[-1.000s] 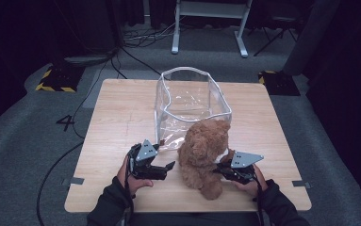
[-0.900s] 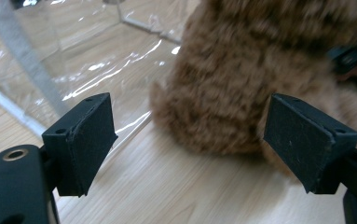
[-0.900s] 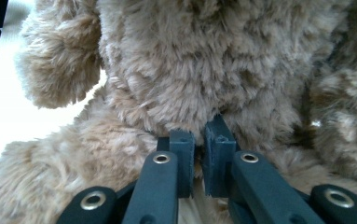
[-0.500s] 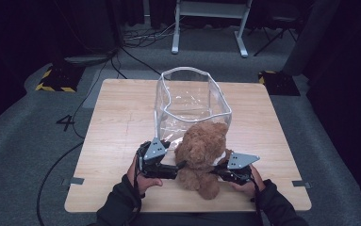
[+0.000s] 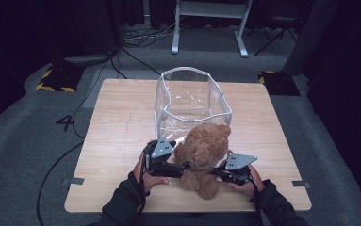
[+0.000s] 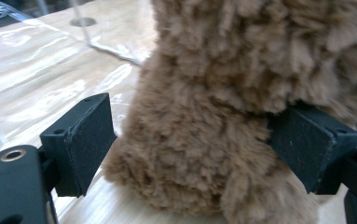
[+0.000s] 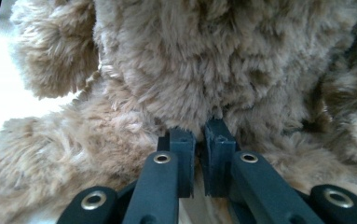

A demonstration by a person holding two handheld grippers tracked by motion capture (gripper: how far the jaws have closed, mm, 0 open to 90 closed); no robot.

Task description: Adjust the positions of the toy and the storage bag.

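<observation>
A brown teddy bear sits upright on the wooden table, just in front of a clear plastic bag that stands open. My left gripper is at the bear's left side, open wide. In the left gripper view the bear's body fills the space between the two pads, with the fur brushing them. My right gripper is at the bear's right side. Its pads are shut on a pinch of the bear's fur.
The table's front edge lies just under both hands. A metal frame leg and cables are on the grey floor beyond the table. A yellow-black marked block lies at the far left.
My left gripper has slid right across the table until its jaws came around the bear's body. The right gripper and the bear have stayed put.
</observation>
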